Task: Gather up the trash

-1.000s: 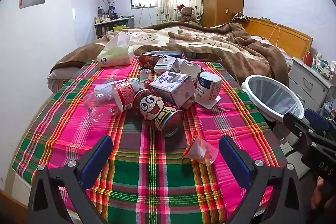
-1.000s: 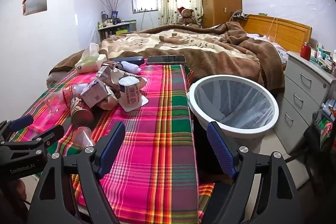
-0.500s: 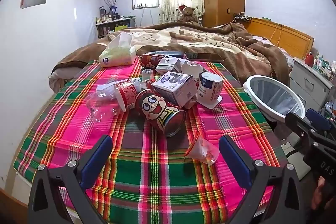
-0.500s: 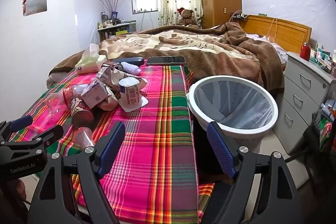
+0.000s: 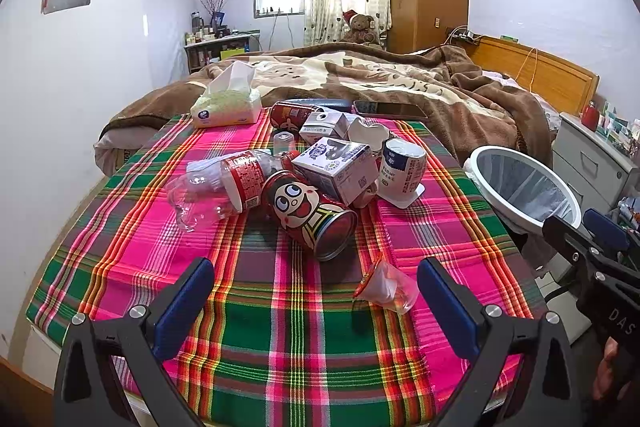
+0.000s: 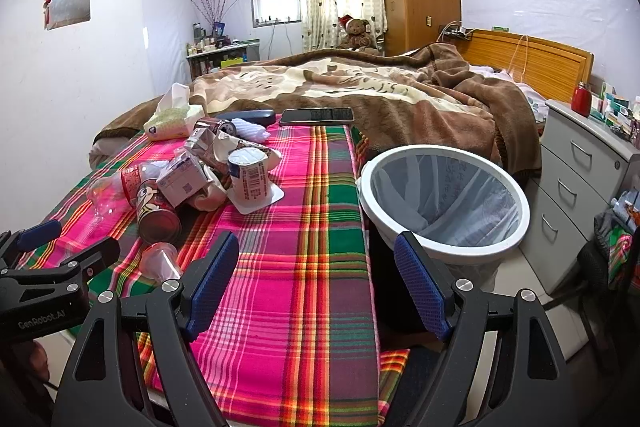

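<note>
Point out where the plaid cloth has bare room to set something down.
Bare cloth runs between the trash pile and the bin, from the phone toward the right hand-held gripper. More lies nearer than the clear cup, and left of the bottle. It is crowded around the red can and carton.

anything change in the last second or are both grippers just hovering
Almost nothing changed. The left gripper drifted very slightly, so the trash pile sits a touch differently in its view; the right gripper held steady. Both stay open and empty, nothing taken or released. The can, bottle, cartons, small cup and bin lie where they were.
</note>
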